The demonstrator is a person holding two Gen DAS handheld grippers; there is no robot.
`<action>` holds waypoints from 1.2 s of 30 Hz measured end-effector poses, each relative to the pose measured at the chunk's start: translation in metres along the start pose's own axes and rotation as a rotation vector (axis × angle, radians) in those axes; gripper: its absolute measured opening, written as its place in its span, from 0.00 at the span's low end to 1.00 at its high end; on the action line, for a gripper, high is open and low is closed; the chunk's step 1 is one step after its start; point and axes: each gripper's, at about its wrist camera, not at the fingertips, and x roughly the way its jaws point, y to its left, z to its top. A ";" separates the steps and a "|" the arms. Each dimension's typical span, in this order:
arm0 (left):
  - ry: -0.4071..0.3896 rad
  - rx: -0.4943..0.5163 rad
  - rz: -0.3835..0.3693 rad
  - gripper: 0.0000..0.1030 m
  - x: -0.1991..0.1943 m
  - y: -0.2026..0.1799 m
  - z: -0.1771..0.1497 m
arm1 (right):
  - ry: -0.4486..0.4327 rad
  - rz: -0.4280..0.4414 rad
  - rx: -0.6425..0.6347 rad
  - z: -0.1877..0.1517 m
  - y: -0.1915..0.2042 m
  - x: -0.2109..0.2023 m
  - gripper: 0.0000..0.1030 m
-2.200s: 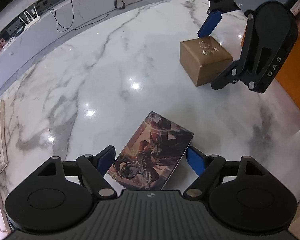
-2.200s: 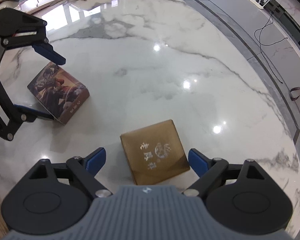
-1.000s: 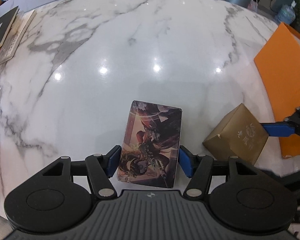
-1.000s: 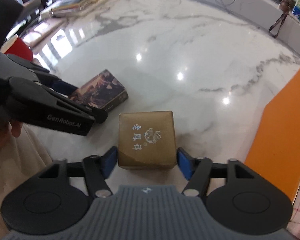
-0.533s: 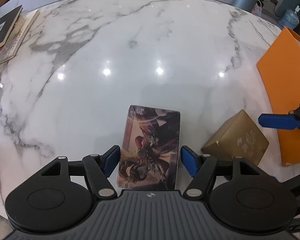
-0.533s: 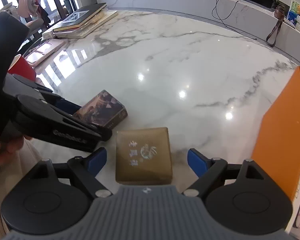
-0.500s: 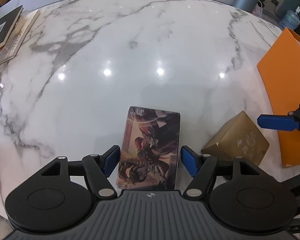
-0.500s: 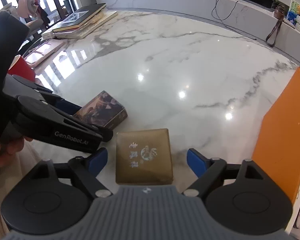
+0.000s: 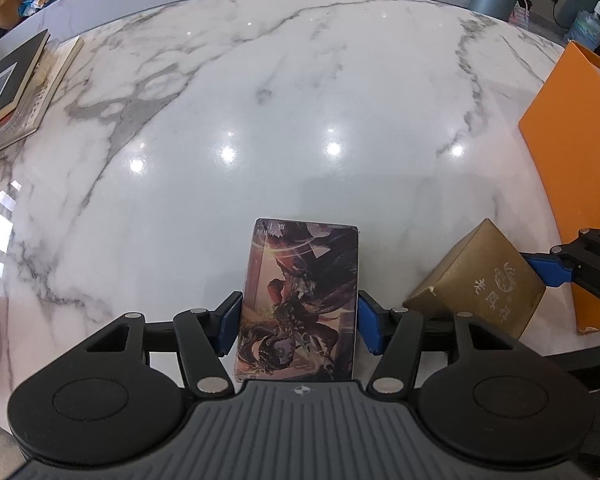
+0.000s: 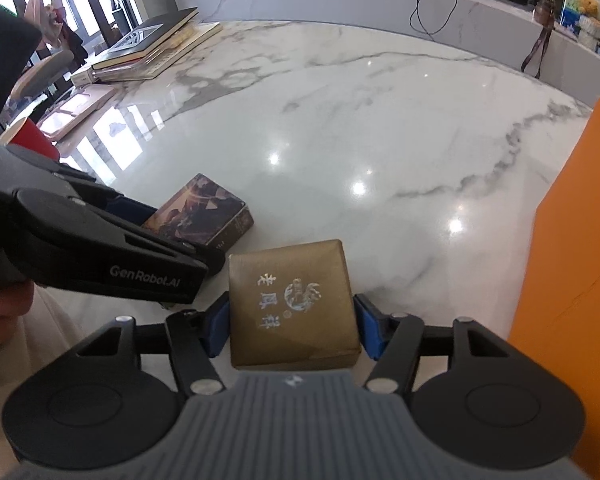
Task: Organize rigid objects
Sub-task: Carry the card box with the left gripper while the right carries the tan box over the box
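A flat box with dark fantasy artwork (image 9: 300,296) sits between the blue pads of my left gripper (image 9: 299,326), which is shut on it. It also shows in the right wrist view (image 10: 204,216), to the left of the gold box. A gold cube box with white characters (image 10: 290,300) is between the pads of my right gripper (image 10: 291,326), which is shut on it. In the left wrist view the gold box (image 9: 480,280) lies right of the artwork box, with one blue finger of the right gripper against its far side. Both boxes are low over the white marble table (image 9: 260,120).
An orange bag (image 9: 580,160) lies at the table's right side, also in the right wrist view (image 10: 572,260). Stacked books (image 10: 152,48) lie at the far left edge. A red cup (image 10: 32,140) and a pink tray (image 10: 80,108) stand at the left. A counter runs behind the table.
Both grippers have closed onto their boxes; half a second ago their pads stood a little apart from them. Since 2.2 s ago both boxes have been turned and brought toward the table's near edge.
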 end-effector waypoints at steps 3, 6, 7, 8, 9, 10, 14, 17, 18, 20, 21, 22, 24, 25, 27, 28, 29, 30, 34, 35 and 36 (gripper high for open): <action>-0.002 -0.005 -0.005 0.65 -0.001 0.001 0.000 | -0.001 -0.008 0.005 -0.001 0.002 0.000 0.60; -0.027 -0.021 -0.026 0.65 -0.005 0.003 0.000 | -0.008 0.003 0.020 -0.002 0.000 -0.003 0.59; -0.037 -0.027 -0.032 0.65 -0.008 0.003 0.000 | -0.011 0.005 0.023 -0.002 0.000 -0.005 0.59; -0.044 -0.033 -0.035 0.65 -0.009 0.002 0.000 | -0.015 0.004 0.021 -0.002 0.000 -0.006 0.59; -0.049 -0.040 -0.039 0.65 -0.011 0.002 0.000 | -0.018 0.000 0.017 -0.002 0.000 -0.008 0.59; -0.053 -0.047 -0.046 0.65 -0.013 0.002 -0.001 | -0.021 -0.003 0.013 -0.003 0.000 -0.010 0.59; -0.074 -0.097 -0.088 0.65 -0.023 0.002 -0.005 | -0.044 -0.001 0.002 -0.002 0.001 -0.019 0.59; -0.085 -0.150 -0.132 0.65 -0.032 0.004 -0.009 | -0.067 0.002 -0.016 -0.001 0.003 -0.030 0.59; -0.091 -0.161 -0.140 0.65 -0.036 0.004 -0.009 | -0.076 -0.001 -0.019 -0.001 0.003 -0.035 0.59; -0.110 -0.170 -0.142 0.65 -0.045 0.002 -0.010 | -0.097 -0.003 -0.020 -0.001 0.004 -0.044 0.59; -0.123 -0.171 -0.144 0.65 -0.050 0.001 -0.009 | -0.109 -0.001 -0.021 0.000 0.004 -0.049 0.59; -0.133 -0.174 -0.149 0.65 -0.055 0.000 -0.008 | -0.122 -0.003 -0.023 0.000 0.004 -0.054 0.59; -0.153 -0.186 -0.170 0.65 -0.066 -0.002 -0.007 | -0.153 -0.017 -0.036 0.000 0.005 -0.065 0.59; -0.163 -0.188 -0.178 0.65 -0.071 -0.004 -0.006 | -0.168 -0.024 -0.044 0.001 0.005 -0.071 0.59; -0.187 -0.176 -0.179 0.65 -0.081 -0.010 -0.004 | -0.197 -0.038 -0.048 0.001 0.004 -0.083 0.59; -0.199 -0.169 -0.178 0.65 -0.087 -0.014 -0.003 | -0.212 -0.044 -0.046 0.001 0.002 -0.089 0.59; -0.210 -0.164 -0.180 0.65 -0.091 -0.017 -0.002 | -0.227 -0.051 -0.043 0.001 -0.001 -0.095 0.59; -0.218 -0.160 -0.183 0.65 -0.096 -0.020 -0.001 | -0.241 -0.059 -0.038 0.001 -0.004 -0.102 0.59; -0.239 -0.143 -0.214 0.65 -0.110 -0.036 0.004 | -0.292 -0.100 -0.018 -0.002 -0.020 -0.126 0.59; -0.241 -0.140 -0.226 0.65 -0.113 -0.040 0.005 | -0.301 -0.115 -0.012 -0.003 -0.024 -0.131 0.59; -0.245 -0.132 -0.234 0.65 -0.115 -0.045 0.007 | -0.310 -0.131 -0.001 -0.005 -0.030 -0.136 0.59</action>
